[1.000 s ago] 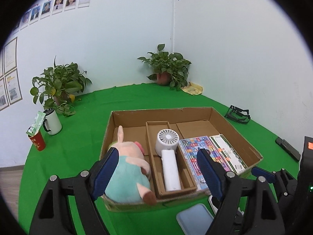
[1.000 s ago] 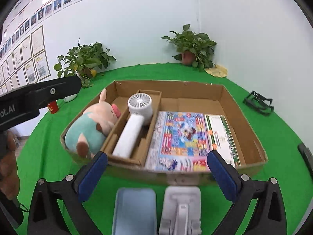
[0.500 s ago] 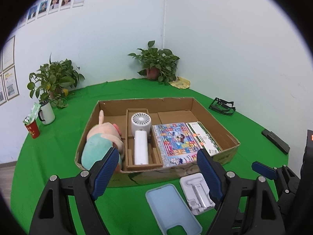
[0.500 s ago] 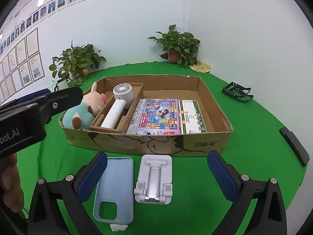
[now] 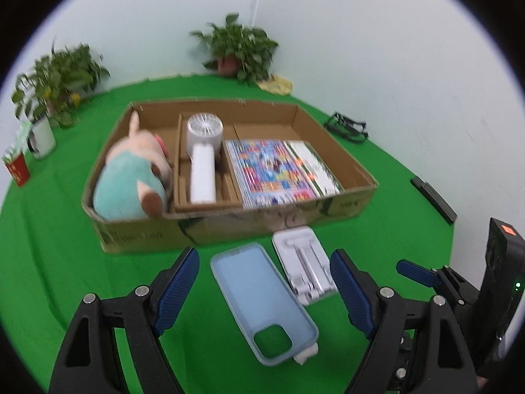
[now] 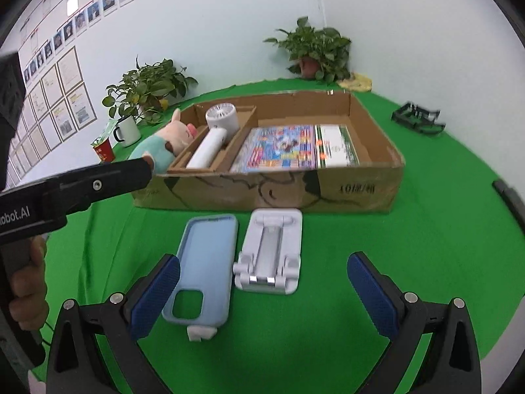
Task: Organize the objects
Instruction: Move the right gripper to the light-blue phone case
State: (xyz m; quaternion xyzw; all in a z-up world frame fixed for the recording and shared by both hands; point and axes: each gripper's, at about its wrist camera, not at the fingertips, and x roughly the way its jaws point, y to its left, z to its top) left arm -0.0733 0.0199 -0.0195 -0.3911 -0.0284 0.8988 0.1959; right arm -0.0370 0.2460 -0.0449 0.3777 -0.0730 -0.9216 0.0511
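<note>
Phone case lengthwise toward cardboard box, camera cutout nearest, both tools spread, empty

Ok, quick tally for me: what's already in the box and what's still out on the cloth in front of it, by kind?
In the cardboard box:
plush pig: 1
handheld fan: 1
books: 2
On the green cloth:
phone case: 1
phone stand: 1
Total: 6

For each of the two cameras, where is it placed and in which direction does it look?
Left wrist: on the left gripper, looking down over the phone case toward the cardboard box; both open fingers show.
Right wrist: on the right gripper, looking down over the phone stand toward the box; its open fingers and the left-hand gripper show.
Shared: case, stand, box, both plants.
</note>
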